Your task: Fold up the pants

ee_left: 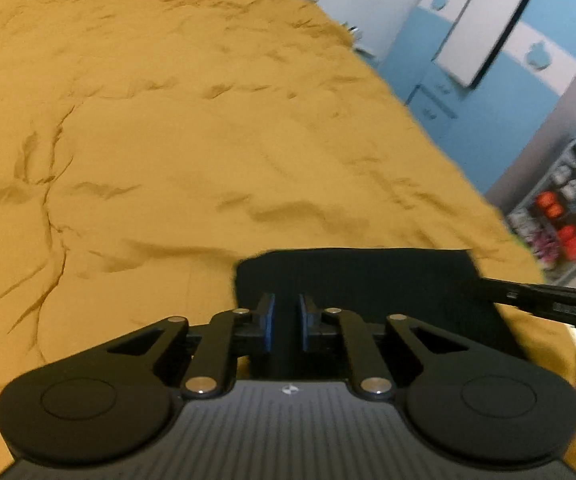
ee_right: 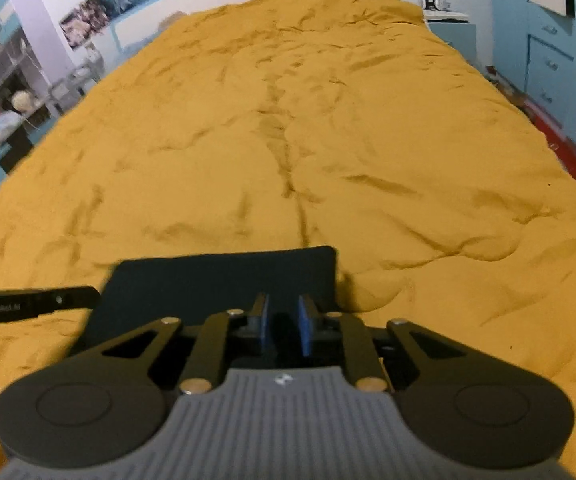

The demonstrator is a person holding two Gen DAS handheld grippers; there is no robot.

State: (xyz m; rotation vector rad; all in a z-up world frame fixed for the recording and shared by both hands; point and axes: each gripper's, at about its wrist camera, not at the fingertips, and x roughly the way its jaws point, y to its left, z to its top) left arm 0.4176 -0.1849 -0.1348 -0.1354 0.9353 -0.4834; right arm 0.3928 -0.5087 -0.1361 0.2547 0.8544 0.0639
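The pants [ee_left: 367, 280] are lying folded into a dark rectangle near the bed's [ee_left: 168, 140] near edge. Both the left gripper [ee_left: 286, 320] and right gripper [ee_right: 284, 322] are hovering over them, jaws narrowed, apparently pinching nothing. Next move: probably one more fold or smoothing.

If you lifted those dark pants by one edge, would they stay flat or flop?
Probably flop: the pants are thin cloth, folded into a low rectangle that follows the soft bedspread. The layers would likely fall open unless both were pinched. They look light, and unlikely to slide far on that wrinkled cover.
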